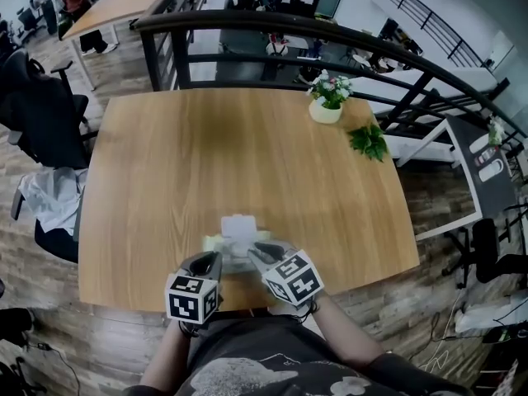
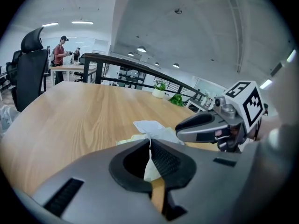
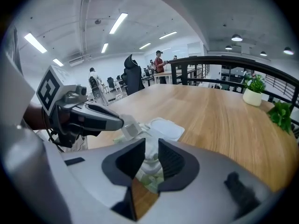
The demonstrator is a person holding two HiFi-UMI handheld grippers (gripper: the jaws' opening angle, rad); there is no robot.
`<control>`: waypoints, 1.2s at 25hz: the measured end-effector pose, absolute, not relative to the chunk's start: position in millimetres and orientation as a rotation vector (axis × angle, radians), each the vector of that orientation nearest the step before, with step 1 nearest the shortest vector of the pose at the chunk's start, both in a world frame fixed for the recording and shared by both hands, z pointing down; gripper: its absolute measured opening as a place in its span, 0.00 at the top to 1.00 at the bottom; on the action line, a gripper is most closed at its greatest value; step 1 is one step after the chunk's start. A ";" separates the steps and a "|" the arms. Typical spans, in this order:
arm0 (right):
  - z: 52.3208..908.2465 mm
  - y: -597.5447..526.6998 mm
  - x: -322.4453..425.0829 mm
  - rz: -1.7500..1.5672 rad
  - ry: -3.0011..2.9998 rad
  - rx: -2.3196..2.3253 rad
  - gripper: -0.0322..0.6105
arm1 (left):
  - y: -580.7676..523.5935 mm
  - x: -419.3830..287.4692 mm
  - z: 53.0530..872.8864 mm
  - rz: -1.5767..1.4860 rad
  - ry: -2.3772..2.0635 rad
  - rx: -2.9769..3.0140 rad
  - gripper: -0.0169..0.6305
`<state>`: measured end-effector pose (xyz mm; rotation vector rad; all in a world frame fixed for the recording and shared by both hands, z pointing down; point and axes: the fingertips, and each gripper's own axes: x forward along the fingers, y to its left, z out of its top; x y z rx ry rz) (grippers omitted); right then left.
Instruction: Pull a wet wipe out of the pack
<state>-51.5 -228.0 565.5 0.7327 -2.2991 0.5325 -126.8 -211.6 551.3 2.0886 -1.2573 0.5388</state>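
A pale green and white wet wipe pack [image 1: 219,244] lies near the front edge of the wooden table [image 1: 247,155], with its white lid [image 1: 239,223] flipped open toward the far side. My left gripper [image 1: 216,259] is at the pack's left end and shut on a thin white edge of it [image 2: 150,149]. My right gripper [image 1: 254,251] hovers over the pack's middle. Its jaws [image 3: 152,155] stand apart, and crumpled white wipe material [image 3: 150,164] shows in the gap without the pads pressing it. The right gripper view also shows the open lid [image 3: 166,129].
A small pot of flowers [image 1: 326,106] and a green sprig [image 1: 369,141] sit at the table's far right. A dark curved railing [image 1: 272,27] runs behind the table. An office chair [image 1: 41,114] with white cloth stands to the left.
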 end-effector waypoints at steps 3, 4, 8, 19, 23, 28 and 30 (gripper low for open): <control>571.0 -226.1 -58.2 0.527 -2.274 0.702 0.79 | -211.2 -129.4 553.0 0.540 -1.237 2.097 0.94; 573.3 -225.7 -59.7 0.523 -2.262 0.698 0.78 | -210.9 -130.0 553.6 0.539 -1.231 2.098 0.94; 582.3 -226.2 -61.3 0.500 -2.212 0.708 0.78 | -211.1 -130.7 553.2 0.544 -1.206 2.116 0.94; 588.2 -226.9 -66.6 0.469 -2.216 0.716 0.88 | -209.9 -131.6 555.9 0.568 -1.180 2.126 0.94; 587.9 -225.6 -65.8 0.458 -2.228 0.705 0.89 | -209.7 -130.9 554.5 0.575 -1.185 2.124 0.94; 587.1 -225.1 -62.5 0.447 -2.229 0.700 0.90 | -209.2 -130.7 552.8 0.575 -1.206 2.116 0.94; 586.7 -225.1 -59.5 0.442 -2.227 0.701 0.90 | -208.8 -130.8 552.6 0.574 -1.213 2.112 0.94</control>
